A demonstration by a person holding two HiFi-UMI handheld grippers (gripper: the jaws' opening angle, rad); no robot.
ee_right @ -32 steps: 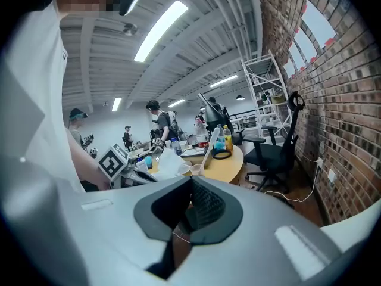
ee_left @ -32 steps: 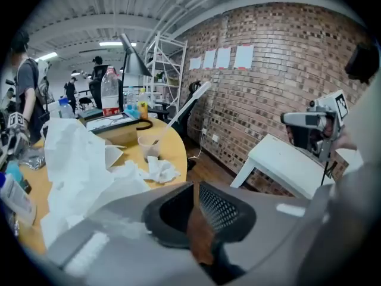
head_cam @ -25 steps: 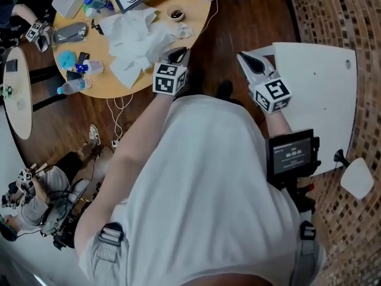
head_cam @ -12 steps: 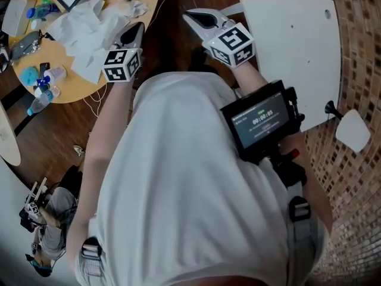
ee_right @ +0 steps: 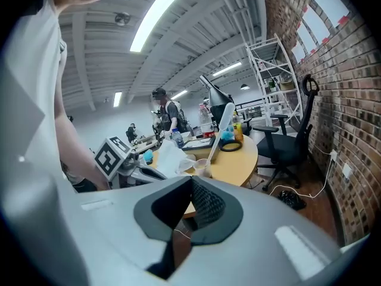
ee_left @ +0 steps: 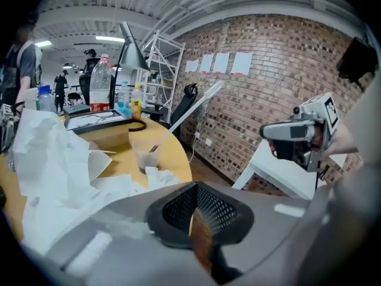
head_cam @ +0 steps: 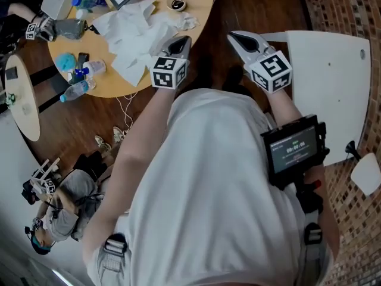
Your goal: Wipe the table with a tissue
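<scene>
Left gripper view: the left gripper (ee_left: pixel 193 216), jaws pressed together on nothing, faces the tissue pile (ee_left: pixel 53 171) lying just ahead-left on the round table (ee_left: pixel 174 158). It should spread wide, then pinch one loose sheet. The right gripper (ee_right: pixel 190 201), likewise closed and empty, can wait aside.

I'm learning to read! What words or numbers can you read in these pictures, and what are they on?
Nothing reads clearly.
Screen on the forearm: glowing digits, too blurred.
Bottle label: too blurred.
Wall sheets: too small.
Marker cubes: patterns, no words.
</scene>
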